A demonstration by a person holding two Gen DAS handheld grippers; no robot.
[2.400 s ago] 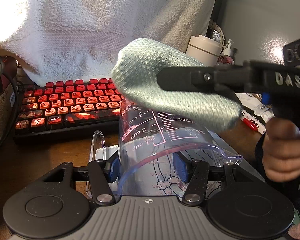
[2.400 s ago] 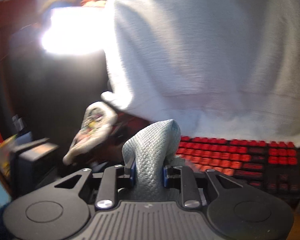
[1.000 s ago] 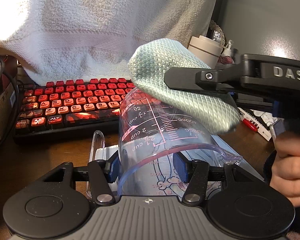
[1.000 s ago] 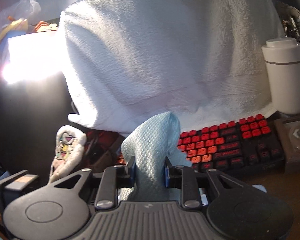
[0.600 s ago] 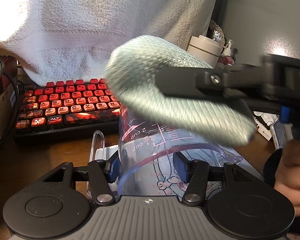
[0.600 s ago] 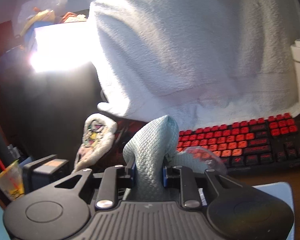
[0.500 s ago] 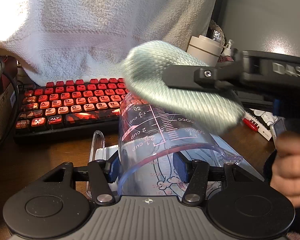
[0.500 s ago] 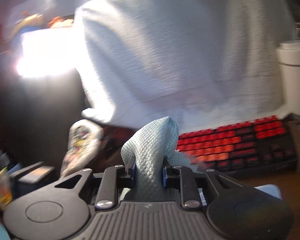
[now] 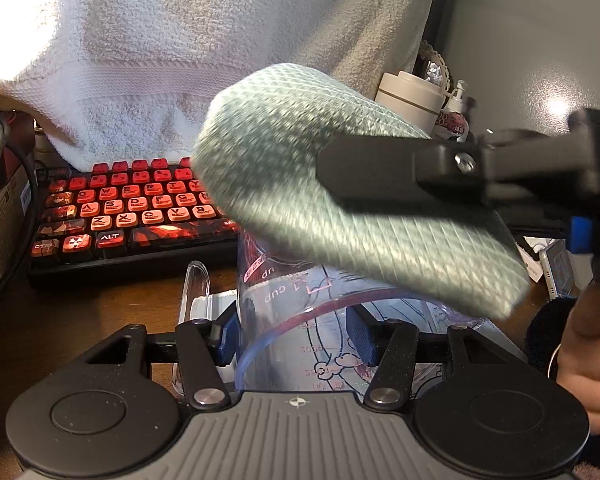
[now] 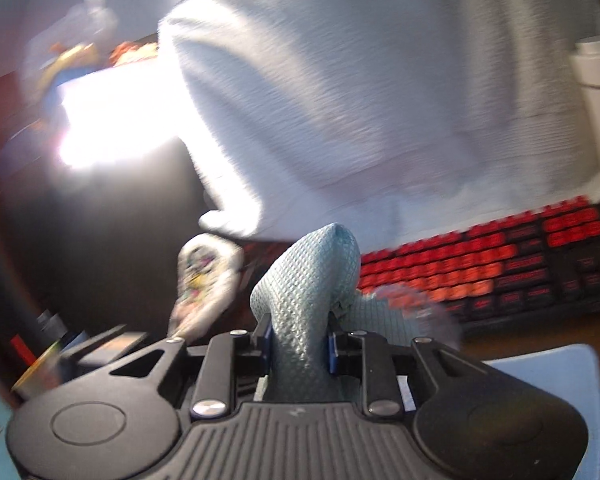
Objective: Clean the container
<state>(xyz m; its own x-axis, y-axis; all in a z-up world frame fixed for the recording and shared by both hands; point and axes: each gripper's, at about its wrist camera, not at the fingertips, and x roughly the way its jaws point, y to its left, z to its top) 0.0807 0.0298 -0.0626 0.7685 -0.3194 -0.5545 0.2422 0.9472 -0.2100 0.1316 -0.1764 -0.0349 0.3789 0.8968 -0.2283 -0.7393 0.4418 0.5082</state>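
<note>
Two claws engaged: cup (image 9: pixel 300 320) pinched by left claw (image 9: pixel 292 336), cloth (image 10: pixel 312 292) clamped in right claw (image 10: pixel 298 340). Hard wiping could twist cup loose.

Both wrist views – near keyboard (image 9: pixel 136 208)

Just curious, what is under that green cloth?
Under the green cloth sits a clear measuring cup, gripped by the left gripper. The cloth hides the cup's far end.
</note>
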